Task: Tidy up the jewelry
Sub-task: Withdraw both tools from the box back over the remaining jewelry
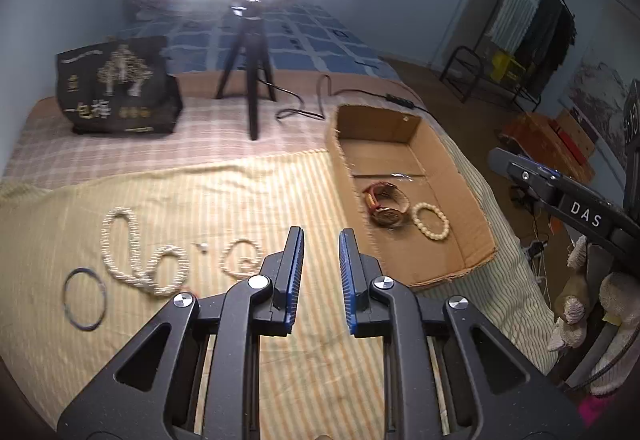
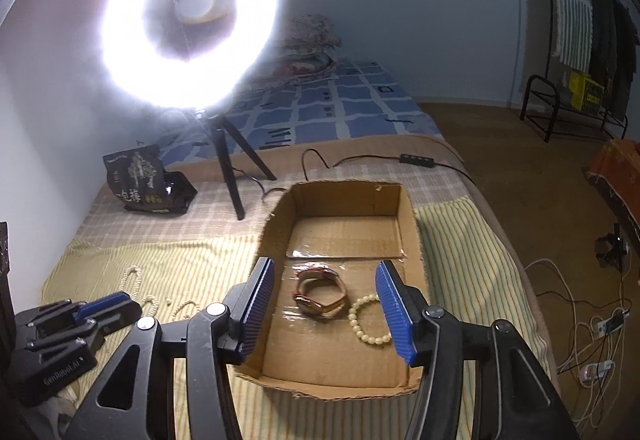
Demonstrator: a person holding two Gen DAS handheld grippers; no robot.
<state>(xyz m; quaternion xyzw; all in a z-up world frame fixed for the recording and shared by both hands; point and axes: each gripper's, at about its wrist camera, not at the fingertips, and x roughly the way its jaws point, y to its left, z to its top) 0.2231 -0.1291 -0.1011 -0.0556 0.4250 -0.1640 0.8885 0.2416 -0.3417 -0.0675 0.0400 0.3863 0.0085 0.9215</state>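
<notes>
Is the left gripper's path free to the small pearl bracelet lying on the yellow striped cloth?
Probably yes: the left tongs are open and empty, and the small pearl bracelet lies uncovered just beside them on the yellow striped cloth, with nothing between.

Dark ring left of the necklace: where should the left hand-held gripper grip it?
The dark ring lies flat on the striped cloth, apart from the pearl necklace. Come from above with the left hand-held gripper, one finger inside the hoop, one outside, pinching its right rim; probably easiest there.
</notes>
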